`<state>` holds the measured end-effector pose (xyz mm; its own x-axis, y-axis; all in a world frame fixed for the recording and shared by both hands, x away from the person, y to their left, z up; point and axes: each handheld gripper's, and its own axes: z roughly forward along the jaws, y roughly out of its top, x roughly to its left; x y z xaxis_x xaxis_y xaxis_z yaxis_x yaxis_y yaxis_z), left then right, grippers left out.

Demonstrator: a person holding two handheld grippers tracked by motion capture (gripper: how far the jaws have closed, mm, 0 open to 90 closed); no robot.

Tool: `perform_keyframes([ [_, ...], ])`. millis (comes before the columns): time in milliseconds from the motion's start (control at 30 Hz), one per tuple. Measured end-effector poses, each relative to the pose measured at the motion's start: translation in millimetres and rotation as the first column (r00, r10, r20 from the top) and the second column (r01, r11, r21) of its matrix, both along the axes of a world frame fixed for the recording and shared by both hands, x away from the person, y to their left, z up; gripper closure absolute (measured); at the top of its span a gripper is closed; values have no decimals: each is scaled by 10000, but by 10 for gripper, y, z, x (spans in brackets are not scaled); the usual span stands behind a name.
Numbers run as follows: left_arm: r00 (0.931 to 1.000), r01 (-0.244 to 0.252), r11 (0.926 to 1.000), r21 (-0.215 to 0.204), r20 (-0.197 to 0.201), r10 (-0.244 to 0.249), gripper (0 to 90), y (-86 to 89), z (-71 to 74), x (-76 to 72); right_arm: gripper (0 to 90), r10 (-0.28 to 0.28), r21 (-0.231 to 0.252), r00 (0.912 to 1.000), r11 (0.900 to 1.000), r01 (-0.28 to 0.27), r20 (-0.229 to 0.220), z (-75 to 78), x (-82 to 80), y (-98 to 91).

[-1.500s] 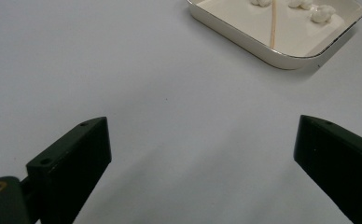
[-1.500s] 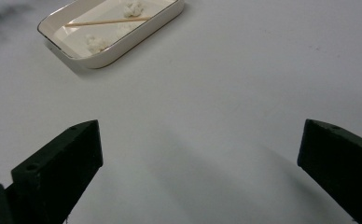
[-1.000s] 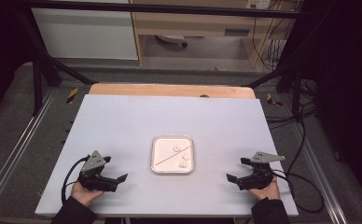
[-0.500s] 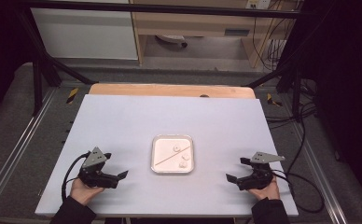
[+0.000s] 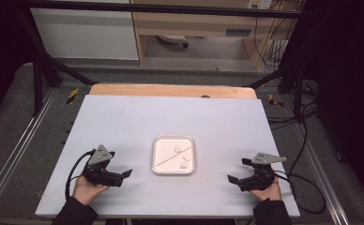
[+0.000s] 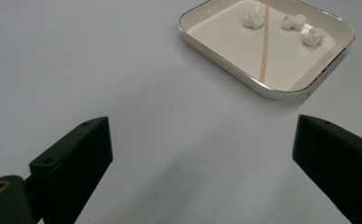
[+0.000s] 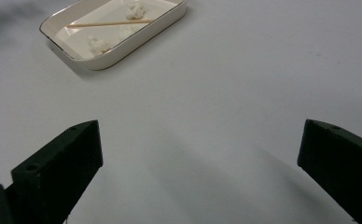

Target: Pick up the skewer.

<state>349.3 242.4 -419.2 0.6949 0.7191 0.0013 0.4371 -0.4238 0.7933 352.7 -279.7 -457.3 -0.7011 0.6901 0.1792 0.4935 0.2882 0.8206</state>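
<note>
Right now a small white tray (image 5: pixel 173 154) with a shiny rim sits on the pale desk (image 5: pixel 170 117), about halfway between the left and right edges and closer to the near edge than the far one. Inside the tray lies a thin wooden stick (image 5: pixel 171 158), set slantwise, with three little white fluffy lumps (image 5: pixel 177 149) beside it. One lump is on one side of the stick and two are on the other side, as the left gripper view shows. A person's left hand (image 5: pixel 88 187) holds the left tongs (image 5: pixel 124 174) near the near left corner of the desk, and they point toward the tray. Their two black jaws are spread wide with nothing between them, just bare desk. The right hand (image 5: pixel 264 191) holds the right tongs (image 5: pixel 236 178) near the near right corner, also pointing toward the tray. Those jaws are spread wide too and pinch nothing. Both tongs are well apart from the tray, one on each side of it. A black cable (image 5: pixel 74 168) loops from the left tongs toward the near edge. A strip of brown wood (image 5: pixel 170 91) shows along the far edge of the desk.
</note>
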Motion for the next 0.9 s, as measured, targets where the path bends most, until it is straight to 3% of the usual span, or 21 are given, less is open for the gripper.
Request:
perform_keyframes([
  [333,9999,141,9999,-40,51,-141,51,-177,99,64,6,41,-61,10000,10000,-41,-25,-4,1,9],
  [667,9992,388,9987,316,108,-392,65,-478,175,146,6,29,-104,10000,9999,-29,-48,-7,2,16],
  [900,9981,600,9964,594,-152,-592,86,-717,159,235,6,55,-121,10000,9999,-55,-19,-1,3,12],
])
